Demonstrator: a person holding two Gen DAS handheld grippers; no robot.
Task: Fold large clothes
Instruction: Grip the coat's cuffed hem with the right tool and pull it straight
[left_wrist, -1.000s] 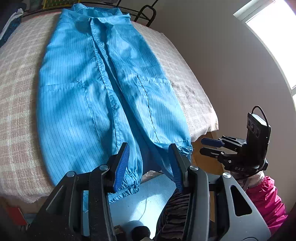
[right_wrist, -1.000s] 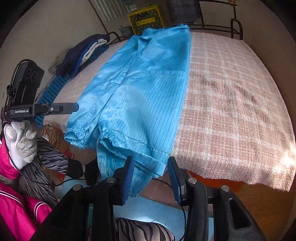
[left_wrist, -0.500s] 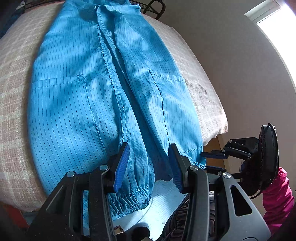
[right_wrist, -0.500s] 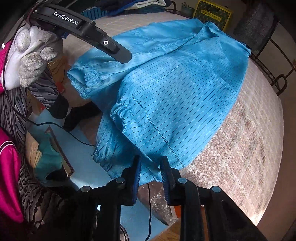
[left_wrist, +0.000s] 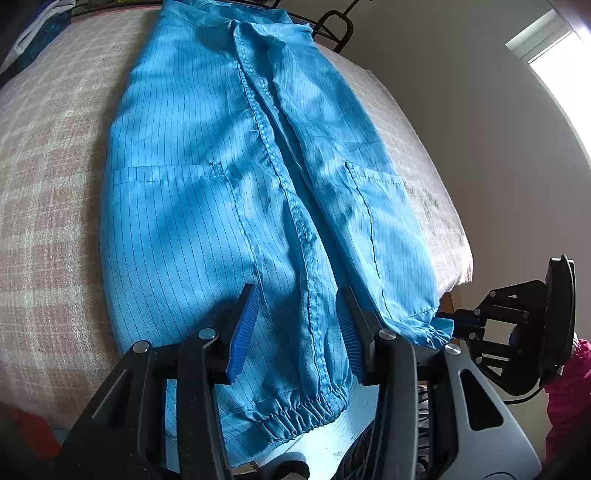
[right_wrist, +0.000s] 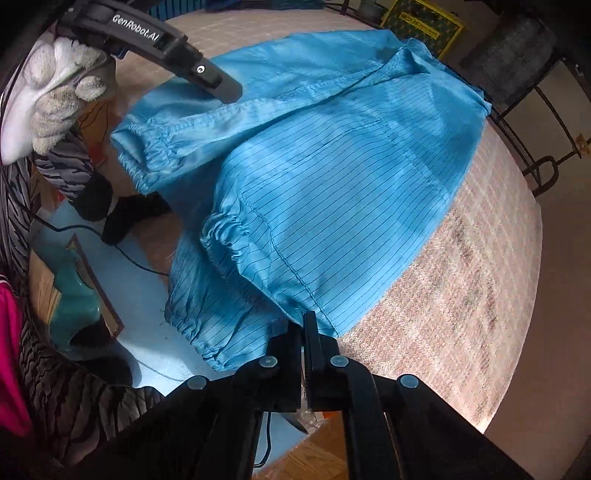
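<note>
A large blue pin-striped garment (left_wrist: 229, 192) with elastic cuffs lies lengthwise on a bed, its lower end hanging over the near edge. It also shows in the right wrist view (right_wrist: 332, 177). My left gripper (left_wrist: 295, 332) is open, its blue pads on either side of the garment's centre seam, just above the fabric. My right gripper (right_wrist: 306, 332) is shut on the garment's lower hem corner at the bed edge. The left gripper shows in the right wrist view (right_wrist: 221, 86), above a gathered cuff (right_wrist: 147, 155).
The bed has a pink-and-white plaid cover (right_wrist: 461, 277) and a black metal headboard rail (right_wrist: 546, 166). A light blue floor mat (right_wrist: 140, 295) with a black cable lies below. A yellow box (right_wrist: 424, 26) stands beyond the bed. A wall and window (left_wrist: 546, 48) are to the right.
My right gripper closed from open onto the hem corner. My left gripper moved forward over the garment and stays open.
</note>
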